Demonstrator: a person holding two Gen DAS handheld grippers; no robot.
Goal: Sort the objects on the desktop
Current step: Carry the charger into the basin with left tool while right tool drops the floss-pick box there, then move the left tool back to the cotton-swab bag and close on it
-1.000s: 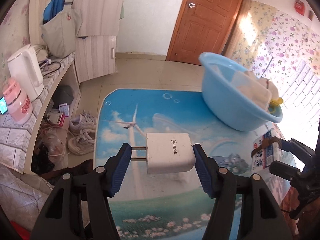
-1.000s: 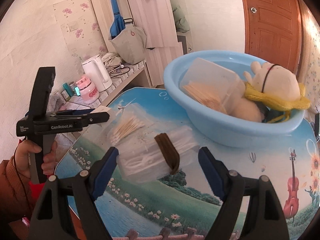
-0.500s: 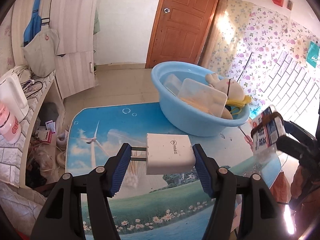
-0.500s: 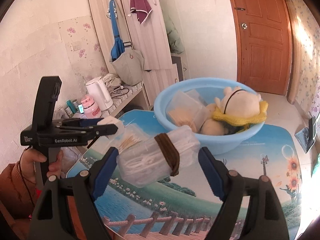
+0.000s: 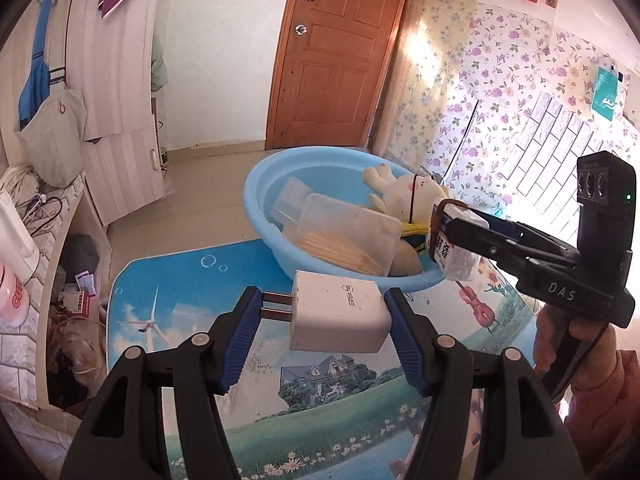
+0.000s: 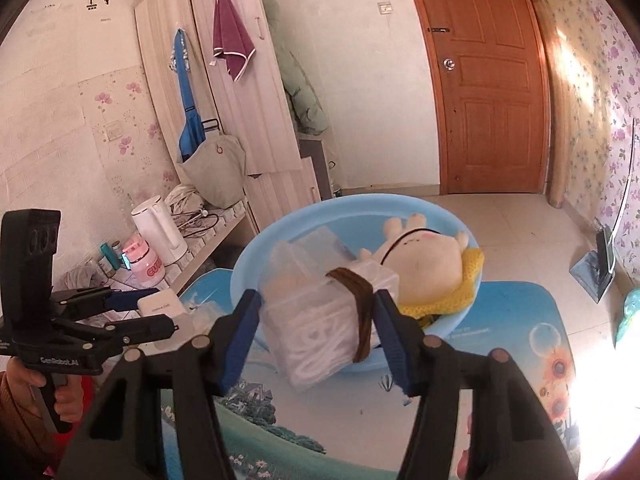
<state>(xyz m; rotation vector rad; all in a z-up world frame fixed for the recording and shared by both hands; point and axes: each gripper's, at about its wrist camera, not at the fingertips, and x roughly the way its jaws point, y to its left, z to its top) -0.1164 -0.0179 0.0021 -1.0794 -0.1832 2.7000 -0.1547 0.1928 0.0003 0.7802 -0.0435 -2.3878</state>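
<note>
My left gripper (image 5: 324, 332) is shut on a white plug charger (image 5: 340, 316), held above the table just in front of the blue basin (image 5: 256, 204). My right gripper (image 6: 316, 336) is shut on a clear plastic box of white picks (image 6: 324, 332) bound by a brown band, held over the basin's near rim (image 6: 248, 256). The box also shows in the left wrist view (image 5: 454, 248) at the basin's right edge. The basin holds a plush rabbit (image 6: 424, 260) and clear boxes of toothpicks (image 5: 344, 240). The charger shows in the right wrist view (image 6: 160, 304).
The table (image 5: 168, 280) has a printed landscape cover. A shelf on the left carries a white kettle (image 6: 158, 228) and a pink bottle (image 6: 148, 266). A wooden door (image 5: 336, 52) stands behind, and shoes and clutter lie on the floor at left.
Both grippers have risen and moved toward the basin with their loads. The right gripper's box has come over the basin rim. The left gripper's charger is nearer the basin.
</note>
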